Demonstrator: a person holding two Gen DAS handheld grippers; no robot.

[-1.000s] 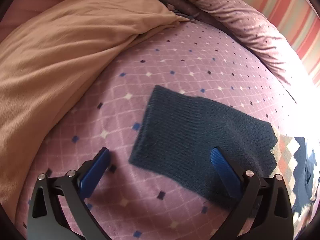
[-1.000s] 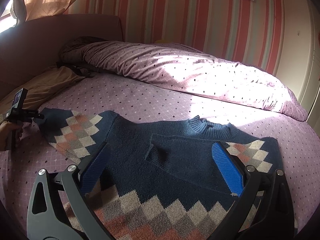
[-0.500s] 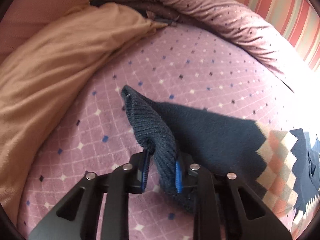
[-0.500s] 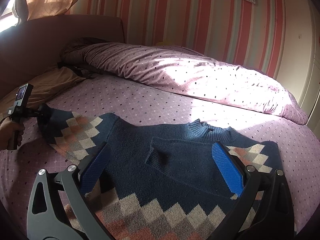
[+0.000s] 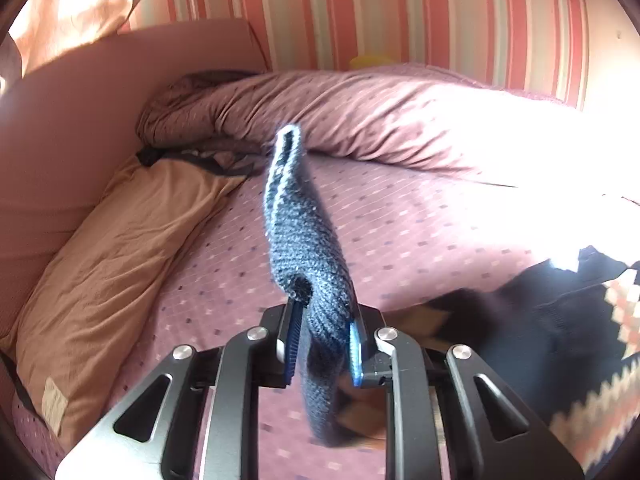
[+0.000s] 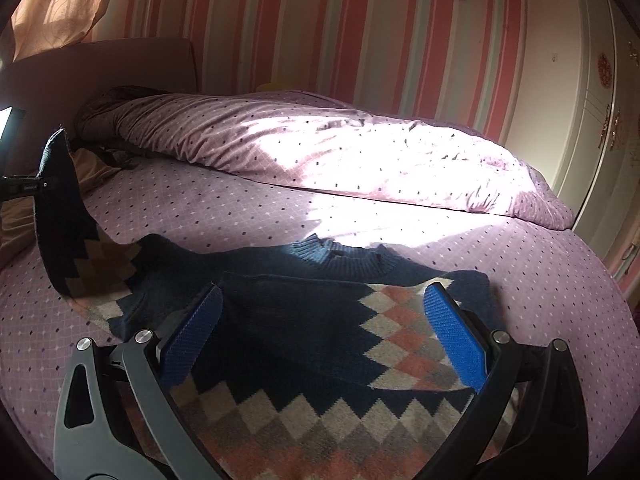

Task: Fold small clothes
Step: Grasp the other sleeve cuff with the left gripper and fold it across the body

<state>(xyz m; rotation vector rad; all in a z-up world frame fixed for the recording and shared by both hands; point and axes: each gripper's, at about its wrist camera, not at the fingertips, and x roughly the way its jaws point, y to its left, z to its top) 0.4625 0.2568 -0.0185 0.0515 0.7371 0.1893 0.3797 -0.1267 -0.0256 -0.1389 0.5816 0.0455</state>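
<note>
A small navy sweater (image 6: 304, 312) with an orange, white and grey diamond pattern lies on the purple bed sheet (image 6: 208, 212). Its right sleeve is folded across the chest. My left gripper (image 5: 322, 346) is shut on the cuff of the left sleeve (image 5: 298, 236) and holds it raised above the bed; the raised sleeve (image 6: 60, 200) shows at the left of the right wrist view. My right gripper (image 6: 324, 328) is open and empty, hovering over the sweater's body.
A rolled purple duvet (image 6: 340, 148) lies along the far side of the bed. A tan pillow (image 5: 108, 264) sits at the left by the pink headboard (image 5: 80, 112). A striped wall (image 6: 340, 28) and white wardrobe (image 6: 592, 100) stand behind.
My left gripper closed on the left sleeve cuff and has lifted it off the bed, swinging up. My right gripper stayed open over the sweater, shifting slightly closer.
</note>
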